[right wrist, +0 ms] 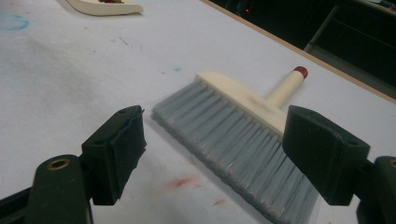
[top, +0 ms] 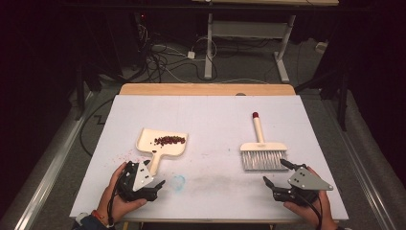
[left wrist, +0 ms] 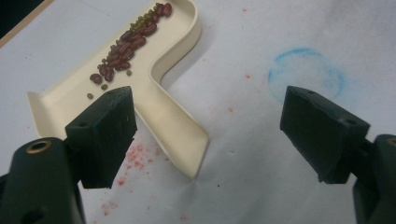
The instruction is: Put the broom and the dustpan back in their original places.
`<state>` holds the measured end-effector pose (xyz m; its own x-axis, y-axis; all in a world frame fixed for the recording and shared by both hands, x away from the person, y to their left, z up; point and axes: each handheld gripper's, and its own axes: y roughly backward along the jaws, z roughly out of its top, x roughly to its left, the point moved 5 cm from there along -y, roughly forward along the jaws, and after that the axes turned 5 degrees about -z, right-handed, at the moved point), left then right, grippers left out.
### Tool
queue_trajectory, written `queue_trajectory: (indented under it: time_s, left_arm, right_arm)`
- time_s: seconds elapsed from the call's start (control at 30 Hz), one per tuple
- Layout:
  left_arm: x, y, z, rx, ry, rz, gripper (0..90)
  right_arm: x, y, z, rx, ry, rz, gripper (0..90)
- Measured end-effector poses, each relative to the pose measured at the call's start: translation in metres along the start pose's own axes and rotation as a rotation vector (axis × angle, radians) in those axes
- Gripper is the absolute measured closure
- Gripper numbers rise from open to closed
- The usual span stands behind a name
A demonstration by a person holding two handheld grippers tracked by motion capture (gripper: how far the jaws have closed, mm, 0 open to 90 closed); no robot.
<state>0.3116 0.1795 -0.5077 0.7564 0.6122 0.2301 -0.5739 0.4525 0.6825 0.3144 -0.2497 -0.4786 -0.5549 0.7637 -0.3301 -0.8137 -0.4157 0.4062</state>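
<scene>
A cream dustpan (top: pixel 163 147) lies left of centre on the white table, with a small heap of dark red beans (top: pixel 169 140) in its tray. Its handle (left wrist: pixel 173 122) points at my left gripper (top: pixel 154 173), which stands open just short of the handle's end; one jaw is beside the handle, nothing is held. The beans (left wrist: pixel 126 51) lie along the pan's back wall. A cream hand brush (top: pixel 262 149) with grey bristles and a red-tipped handle lies at the right. My right gripper (top: pixel 276 172) is open right in front of the bristles (right wrist: pixel 233 135), apart from them.
A faint blue ring (left wrist: pixel 306 70) is marked on the table (top: pixel 215 120) to the right of the dustpan handle, and red smears dot the surface near both tools. The table's wooden far edge (top: pixel 206 89) borders a dark floor with cables and a desk frame.
</scene>
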Motion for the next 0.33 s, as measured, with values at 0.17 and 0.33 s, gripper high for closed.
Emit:
queue_trajectory:
  time_s: [0.17,0.33]
  left_arm:
    - [0.0006,-0.0008,0.0003,0.001,0.0,-0.002,18.4]
    - [0.0008,-0.0016,0.0013,0.0,0.003,-0.001,18.3]
  right_arm:
    - [0.0007,-0.0003,0.0004,-0.001,0.011,-0.001,21.1]
    - [-0.0003,-0.0005,0.0002,0.0,0.009,-0.005,21.1]
